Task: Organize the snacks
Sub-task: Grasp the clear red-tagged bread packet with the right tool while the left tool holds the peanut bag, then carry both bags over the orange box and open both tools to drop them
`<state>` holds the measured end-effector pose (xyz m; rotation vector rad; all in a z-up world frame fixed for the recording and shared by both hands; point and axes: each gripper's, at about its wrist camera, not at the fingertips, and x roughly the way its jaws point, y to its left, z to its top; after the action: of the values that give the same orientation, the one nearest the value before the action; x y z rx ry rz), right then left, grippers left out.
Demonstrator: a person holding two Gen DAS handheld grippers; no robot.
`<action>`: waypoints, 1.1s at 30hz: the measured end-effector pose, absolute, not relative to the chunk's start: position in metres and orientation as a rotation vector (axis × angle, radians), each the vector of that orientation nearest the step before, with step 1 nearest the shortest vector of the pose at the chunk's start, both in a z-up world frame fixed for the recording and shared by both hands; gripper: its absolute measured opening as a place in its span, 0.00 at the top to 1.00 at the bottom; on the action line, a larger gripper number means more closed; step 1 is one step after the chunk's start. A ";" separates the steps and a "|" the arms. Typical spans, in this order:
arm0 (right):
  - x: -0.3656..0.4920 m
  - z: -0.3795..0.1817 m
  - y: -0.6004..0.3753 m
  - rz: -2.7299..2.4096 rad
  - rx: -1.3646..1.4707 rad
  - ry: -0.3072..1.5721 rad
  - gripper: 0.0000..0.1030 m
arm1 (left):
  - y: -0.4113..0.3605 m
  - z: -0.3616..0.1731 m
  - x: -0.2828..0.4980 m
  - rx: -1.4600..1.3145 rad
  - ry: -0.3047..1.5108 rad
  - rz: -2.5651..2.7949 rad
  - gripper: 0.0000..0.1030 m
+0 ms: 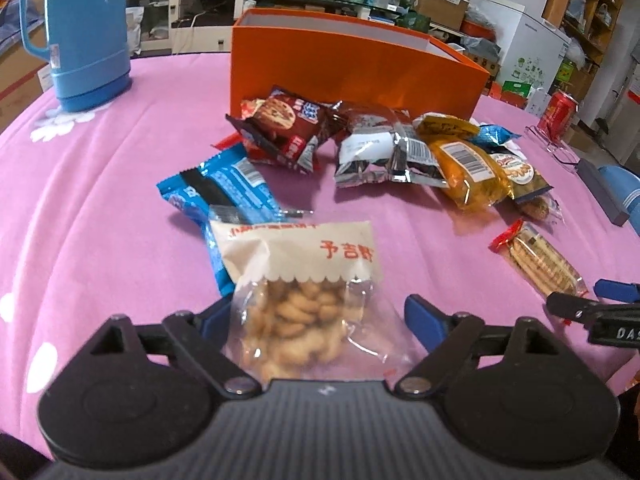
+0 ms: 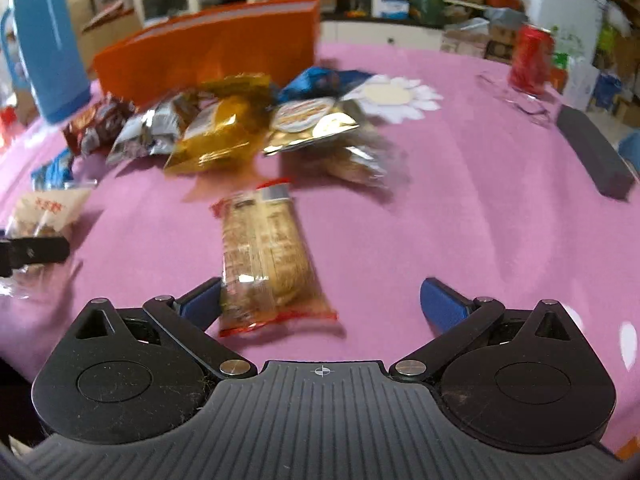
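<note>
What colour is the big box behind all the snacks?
The box is bright orange outside and white inside. The left wrist view shows it best.

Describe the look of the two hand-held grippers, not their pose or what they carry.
Both the left hand-held gripper and right hand-held gripper look alike: ribbed dark grey body, two round black housings, black linkage arms with silver pins, blue fingers. The right body bears a small crosshair mark.

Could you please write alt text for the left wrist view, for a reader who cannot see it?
The left gripper stands open around a clear bag of small biscuits on a pink tablecloth. Beyond lie a blue packet, a heap of snack packets and an open orange box, with a blue thermos at far left.
</note>
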<state>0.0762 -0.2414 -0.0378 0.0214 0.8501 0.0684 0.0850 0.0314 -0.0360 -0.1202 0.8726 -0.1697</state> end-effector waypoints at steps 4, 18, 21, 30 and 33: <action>0.071 -0.027 -0.246 0.100 0.105 0.791 0.07 | 0.035 -0.035 0.086 -0.166 0.877 -0.180 0.12; 0.084 -0.033 -0.214 0.157 -0.021 0.781 0.79 | 0.028 -0.035 0.084 -0.079 0.848 -0.171 0.38; 0.076 -0.029 -0.220 0.192 0.051 0.792 0.79 | 0.038 -0.030 0.076 -0.120 0.857 -0.170 0.38; 0.062 0.010 -0.217 0.298 0.234 0.697 0.79 | 0.056 0.020 0.086 -0.209 0.774 -0.209 0.38; 0.086 0.042 -0.214 0.314 0.209 0.617 0.79 | 0.060 0.041 0.117 -0.228 0.725 -0.204 0.38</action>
<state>0.0858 -0.2138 0.0417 0.2087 0.6173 0.3140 0.1166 0.0602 0.0411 -0.2282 0.7246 -0.2037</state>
